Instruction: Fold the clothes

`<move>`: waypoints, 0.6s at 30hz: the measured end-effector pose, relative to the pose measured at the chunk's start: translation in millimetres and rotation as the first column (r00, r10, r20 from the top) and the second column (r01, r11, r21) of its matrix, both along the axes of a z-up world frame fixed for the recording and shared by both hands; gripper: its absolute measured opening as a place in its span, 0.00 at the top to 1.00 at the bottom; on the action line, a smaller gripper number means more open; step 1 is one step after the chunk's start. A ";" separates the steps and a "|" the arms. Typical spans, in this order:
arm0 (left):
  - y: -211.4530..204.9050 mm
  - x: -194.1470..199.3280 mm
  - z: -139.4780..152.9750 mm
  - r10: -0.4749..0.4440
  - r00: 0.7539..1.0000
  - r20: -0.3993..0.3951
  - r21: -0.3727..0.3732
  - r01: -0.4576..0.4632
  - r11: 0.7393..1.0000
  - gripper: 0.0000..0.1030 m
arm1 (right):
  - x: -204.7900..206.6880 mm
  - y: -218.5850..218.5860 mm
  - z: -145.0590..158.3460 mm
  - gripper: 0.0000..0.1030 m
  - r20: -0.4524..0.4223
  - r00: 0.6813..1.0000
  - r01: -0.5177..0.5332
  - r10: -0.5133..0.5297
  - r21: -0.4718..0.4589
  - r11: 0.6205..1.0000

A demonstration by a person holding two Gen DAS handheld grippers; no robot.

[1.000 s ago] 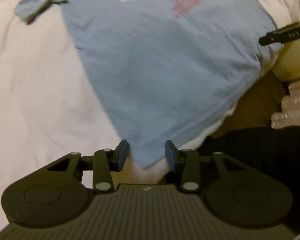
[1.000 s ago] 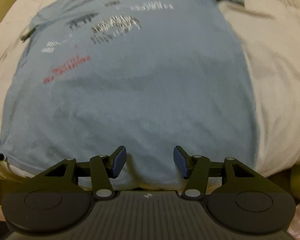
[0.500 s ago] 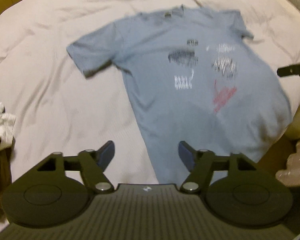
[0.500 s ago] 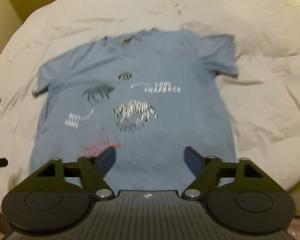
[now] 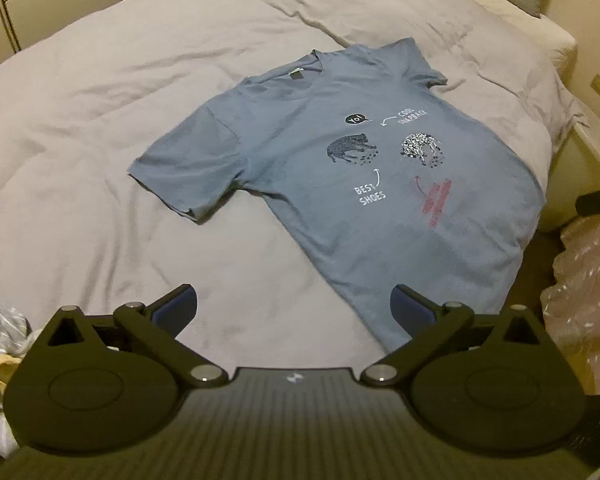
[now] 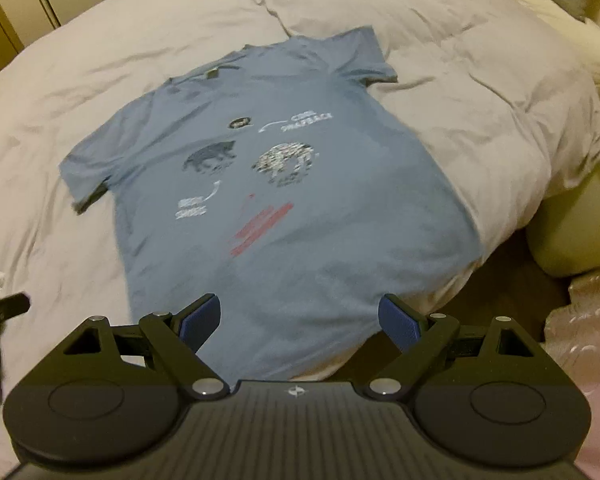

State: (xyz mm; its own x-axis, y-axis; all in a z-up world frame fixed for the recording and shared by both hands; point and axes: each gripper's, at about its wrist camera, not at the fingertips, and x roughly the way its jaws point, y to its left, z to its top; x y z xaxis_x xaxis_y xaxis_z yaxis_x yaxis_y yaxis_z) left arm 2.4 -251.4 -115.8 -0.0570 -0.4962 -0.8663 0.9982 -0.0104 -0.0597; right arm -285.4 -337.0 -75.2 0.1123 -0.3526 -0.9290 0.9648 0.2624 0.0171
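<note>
Hovering left gripper (image 5: 294,310), right gripper (image 6: 300,318), fingers (image 6: 200,322) spread wide, empty, above t-shirt (image 6: 268,200)

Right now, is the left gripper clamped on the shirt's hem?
No: the left gripper is wide open, gripping nothing, with the blue T-shirt spread flat on the bed.

The blue T-shirt (image 5: 340,184), lying in the middle of both frames, carries all the readable print. In the left wrist view a small black speech bubble (image 5: 356,119) near the centre of the chest reads "Yo!". To its right, white capitals read "COOL SNAPBACK" (image 5: 411,117), with a white arrow pointing left from them. Lower, toward the middle of the shirt, white capitals read "BEST SHOES" (image 5: 369,196) with an arrow curving up. The red lettering (image 5: 436,200) at the lower right of the print is too blurred to read. In the right wrist view the same words are smeared and hardly legible.
</note>
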 end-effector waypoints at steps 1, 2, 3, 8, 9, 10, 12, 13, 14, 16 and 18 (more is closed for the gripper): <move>2.6 1.8 -0.4 -0.010 1.000 0.009 0.001 0.010 1.000 0.02 | 3.4 7.2 1.8 0.14 -0.005 1.000 -0.003 0.003 -0.006 1.000; 4.9 2.3 -0.9 -0.018 1.000 0.017 0.001 0.018 1.000 0.02 | 6.2 13.0 3.2 0.14 -0.012 1.000 -0.007 0.007 -0.009 1.000; 7.3 2.5 -1.1 -0.023 0.999 0.023 -0.001 0.023 1.000 0.02 | 9.0 18.9 4.5 0.14 -0.019 1.000 -0.011 0.010 -0.013 1.000; 17.0 1.2 0.0 -0.018 0.999 0.026 -0.003 0.018 1.000 0.02 | 13.8 32.1 0.4 0.14 -0.017 0.999 -0.027 0.027 0.009 1.000; 18.5 0.0 0.4 -0.012 1.000 0.028 -0.003 0.012 1.000 0.02 | 13.9 32.9 -1.4 0.14 -0.015 0.999 -0.035 0.035 0.016 0.999; 20.0 -1.2 0.9 -0.006 1.000 0.029 -0.002 0.007 1.000 0.02 | 14.0 33.1 -3.5 0.14 -0.014 0.999 -0.044 0.045 0.024 0.999; 23.6 -3.7 1.2 0.008 0.999 0.032 0.004 -0.008 1.000 0.02 | 14.2 34.7 -6.8 0.14 -0.013 0.998 -0.064 0.064 0.036 0.997; 25.5 -5.0 1.3 0.015 0.999 0.034 0.008 -0.015 1.000 0.02 | 13.7 35.2 -8.4 0.14 -0.013 0.997 -0.073 0.074 0.039 0.997; 27.5 -6.4 1.0 0.020 0.999 0.038 0.012 -0.021 1.000 0.02 | 13.0 35.5 -10.1 0.14 -0.012 0.997 -0.082 0.083 0.040 0.996; 31.6 -9.2 0.1 0.027 0.998 0.050 0.023 -0.028 0.999 0.02 | 11.3 35.8 -14.7 0.14 -0.005 0.996 -0.090 0.091 0.047 0.995; 36.9 -11.0 0.4 0.041 0.997 0.062 0.027 -0.043 0.999 0.02 | 11.7 36.9 -20.0 0.14 0.007 0.994 -0.107 0.106 0.059 0.993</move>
State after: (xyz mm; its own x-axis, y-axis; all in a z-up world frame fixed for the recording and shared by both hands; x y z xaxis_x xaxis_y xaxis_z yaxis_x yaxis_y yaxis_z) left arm -8.6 -214.5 -115.4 0.0168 -0.4724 -0.8812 0.9995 0.0321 0.0018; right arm -273.8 -300.1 -95.3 0.1502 -0.2825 -0.9474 0.9313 0.3620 0.0397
